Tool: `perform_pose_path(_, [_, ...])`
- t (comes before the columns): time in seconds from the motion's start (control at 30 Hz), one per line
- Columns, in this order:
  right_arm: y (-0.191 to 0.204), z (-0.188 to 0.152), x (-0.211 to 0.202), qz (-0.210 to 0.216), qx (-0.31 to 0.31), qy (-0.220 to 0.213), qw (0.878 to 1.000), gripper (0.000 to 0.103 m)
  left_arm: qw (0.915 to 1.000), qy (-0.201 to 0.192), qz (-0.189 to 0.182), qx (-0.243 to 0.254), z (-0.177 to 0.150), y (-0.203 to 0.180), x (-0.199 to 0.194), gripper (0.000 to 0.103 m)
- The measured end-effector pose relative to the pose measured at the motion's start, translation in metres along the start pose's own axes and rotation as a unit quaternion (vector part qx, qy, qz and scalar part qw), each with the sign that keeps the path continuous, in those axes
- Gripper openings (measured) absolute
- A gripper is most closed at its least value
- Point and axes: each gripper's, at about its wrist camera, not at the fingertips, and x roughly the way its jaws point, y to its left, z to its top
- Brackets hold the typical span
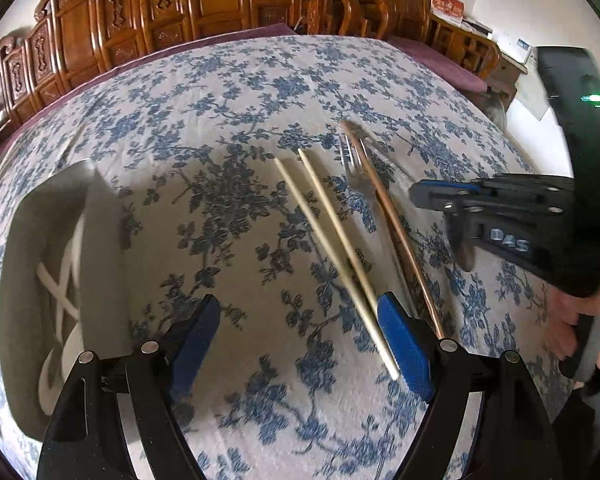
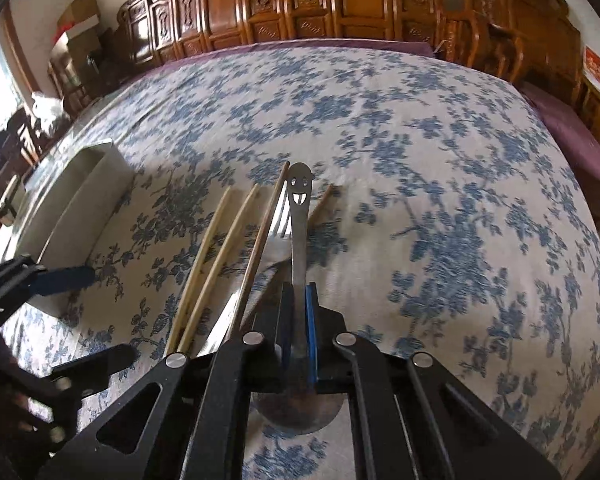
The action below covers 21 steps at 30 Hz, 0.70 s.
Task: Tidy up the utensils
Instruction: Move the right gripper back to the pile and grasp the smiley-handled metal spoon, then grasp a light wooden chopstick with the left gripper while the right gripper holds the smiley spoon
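My right gripper [image 2: 299, 300] is clamped on the metal spoon [image 2: 299, 216], blue pads pressing the handle from both sides. The handle runs toward twelve o'clock and ends in a cut-out smiling face; the bowl sits at six o'clock, behind the pads and close to the camera. From the left wrist view I see this same gripper [image 1: 424, 196] at three o'clock, above the utensils.

My left gripper [image 1: 300, 340] has its jaws wide apart with nothing between the pads. It hangs over the flowered tablecloth [image 1: 236, 92], with only cloth in the gap.

The loose utensils lie side by side on the cloth. In the left view, the two pale chopsticks [image 1: 332, 248] run from about twelve o'clock down toward five, their near ends just beside my right-hand pad. At their right lie the fork [image 1: 356, 168] and a brown chopstick [image 1: 396, 232], close together. A second brown chopstick [image 2: 320, 204] shows only in the right view, peeking out past the spoon handle.

The grey tray [image 1: 100, 248] sits at nine o'clock in the left view, well apart from the chopsticks. Inside it I make out white crossed shapes [image 1: 64, 288], too blurred to name. In the right view the tray [image 2: 80, 196] lies at ten o'clock and its inside is hidden from me.
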Motion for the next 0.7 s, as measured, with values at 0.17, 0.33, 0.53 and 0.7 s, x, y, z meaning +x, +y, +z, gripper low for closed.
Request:
perform_pose_path(0.17, [-0.013, 0.0, -0.012, 0.002, 0.013, -0.019, 1.0, 0.007, 0.9999, 0.009, 0.006, 0.0, 0.009, -0.002, 0.016, 0.071])
perform_pose_path(0.33, [-0.021, -0.002, -0.013, -0.012, 0.016, -0.021, 1.0, 0.007, 0.9996, 0.023, 0.012, -0.009, 0.014, 0.001, 0.031, 0.06])
perform_pose_path(0.53, [-0.028, -0.003, -0.014, -0.031, 0.02, -0.024, 0.999, 0.007, 0.9991, 0.021, 0.036, 0.011, 0.02, -0.002, 0.037, 0.052])
perform_pose_path(0.7, [-0.032, -0.002, -0.009, -0.069, 0.019, -0.018, 0.997, 0.007, 0.9989, 0.023, 0.041, -0.001, 0.026, 0.004, 0.037, 0.027])
